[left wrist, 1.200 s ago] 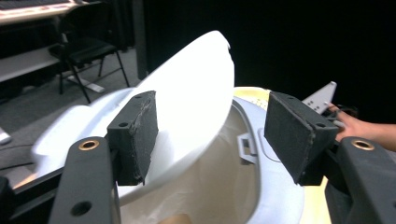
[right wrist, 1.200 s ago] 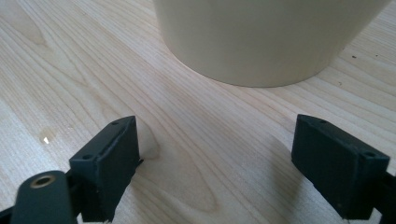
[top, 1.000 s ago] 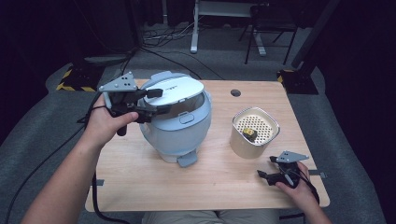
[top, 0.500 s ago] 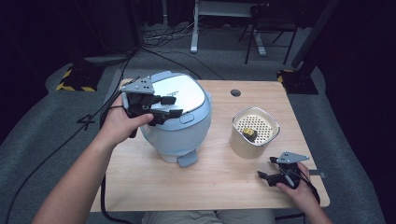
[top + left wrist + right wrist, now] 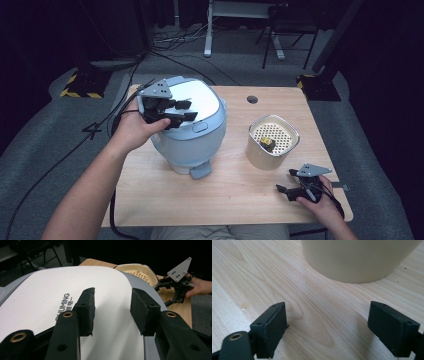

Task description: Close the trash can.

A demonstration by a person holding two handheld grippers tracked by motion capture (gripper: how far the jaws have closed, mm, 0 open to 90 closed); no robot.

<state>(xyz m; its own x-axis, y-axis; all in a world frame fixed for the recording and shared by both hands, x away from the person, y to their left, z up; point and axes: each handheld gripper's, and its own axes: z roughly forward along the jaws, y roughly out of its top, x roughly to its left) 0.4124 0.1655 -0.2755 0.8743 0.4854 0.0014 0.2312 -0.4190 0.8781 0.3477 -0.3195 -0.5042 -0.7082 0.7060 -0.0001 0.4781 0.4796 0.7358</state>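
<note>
- The left gripper (image 5: 180, 111) hovers over the white lid (image 5: 200, 100) of the cooker (image 5: 187, 130), jaws apart with nothing between them; the cooker stands on the left half of the table (image 5: 230, 195).
- In the left gripper view the pads (image 5: 87, 307) sit just above the lid (image 5: 50, 297), which is smooth and gently domed, so a pinch here would likely skate off rather than bite.
- The latch button (image 5: 199, 127) on the cooker's front lies below and to the right of the jaws; a press that lands beside it may push the whole cooker instead of releasing the lid.
- Whether the pads touch the lid I cannot tell; they look very close.
- A hard downward push near the lid's left edge could rock the cooker on its foot (image 5: 200, 171).
- The right gripper (image 5: 290, 189) rests at the table's near right corner, jaws wide and holding nothing, facing the base of the cream pot (image 5: 272, 150); it steadies nothing, so the cooker has no brace.
- If the cooker slides right, it could knock the pot, which stands just beside it with a small dark thing (image 5: 267, 143) on its perforated insert.
- The cable trailing off the left edge could snag the forearm.
</note>
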